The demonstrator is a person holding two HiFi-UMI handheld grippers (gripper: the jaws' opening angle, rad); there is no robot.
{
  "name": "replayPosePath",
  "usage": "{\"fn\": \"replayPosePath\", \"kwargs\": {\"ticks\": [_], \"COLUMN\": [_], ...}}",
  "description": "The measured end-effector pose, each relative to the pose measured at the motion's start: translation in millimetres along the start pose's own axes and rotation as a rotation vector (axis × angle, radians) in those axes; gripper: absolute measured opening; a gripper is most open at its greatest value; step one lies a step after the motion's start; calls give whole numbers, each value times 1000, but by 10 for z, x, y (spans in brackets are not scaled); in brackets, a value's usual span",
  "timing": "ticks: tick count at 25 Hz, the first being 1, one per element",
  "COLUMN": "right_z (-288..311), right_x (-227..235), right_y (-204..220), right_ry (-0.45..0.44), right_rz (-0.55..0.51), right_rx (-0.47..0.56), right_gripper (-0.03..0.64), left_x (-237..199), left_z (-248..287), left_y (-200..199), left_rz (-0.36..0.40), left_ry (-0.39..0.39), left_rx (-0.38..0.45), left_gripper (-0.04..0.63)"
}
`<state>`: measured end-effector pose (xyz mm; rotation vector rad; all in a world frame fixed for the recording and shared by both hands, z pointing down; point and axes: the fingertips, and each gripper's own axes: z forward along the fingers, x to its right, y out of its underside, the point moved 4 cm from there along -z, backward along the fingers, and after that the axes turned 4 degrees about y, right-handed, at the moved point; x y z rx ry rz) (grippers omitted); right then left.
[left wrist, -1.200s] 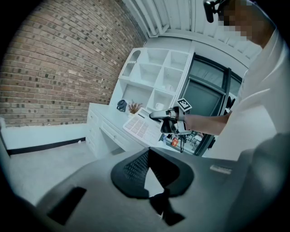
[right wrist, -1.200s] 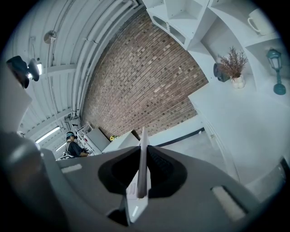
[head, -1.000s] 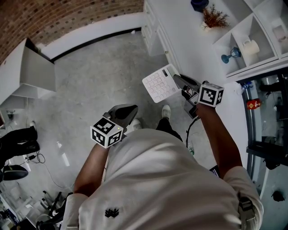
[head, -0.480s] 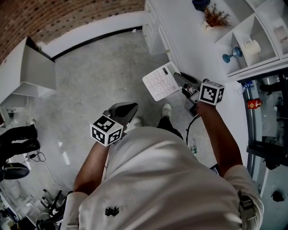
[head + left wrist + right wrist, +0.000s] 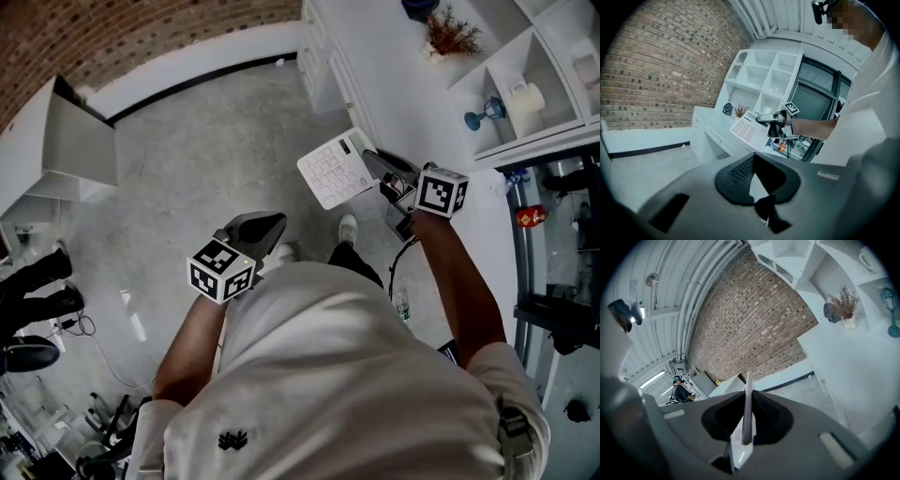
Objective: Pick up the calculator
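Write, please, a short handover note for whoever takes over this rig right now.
Right gripper: shut on the calculator, clamping one edge. The calculator is in the air beside the white desk, touching nothing else.
Left gripper: shut, empty, held low in front of the body.
Done: the calculator is picked up.
Left: nothing for the pick itself. Just hold the grip firm.

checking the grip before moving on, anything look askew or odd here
Only the hold: the right gripper pinches the calculator by one edge, so nearly all of it sticks out beyond the jaws, tilted. Nothing looks spilled or damaged.
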<state>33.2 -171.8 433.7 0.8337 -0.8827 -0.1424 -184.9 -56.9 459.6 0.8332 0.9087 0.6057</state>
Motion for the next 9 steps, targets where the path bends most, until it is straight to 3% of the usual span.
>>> {"fn": "replayPosePath", "kwargs": {"ticks": [9], "right_z": [37], "right_x": [35], "right_y": [-25], "right_ry": [-30], "right_rz": [-2], "right_rx": [-32], "right_gripper": [55], "left_x": [-35], "left_z": [49], "left_y": [-39], "left_rz": [-11], "left_ry": [-8], "left_rx": [-7], "left_gripper": [6]}}
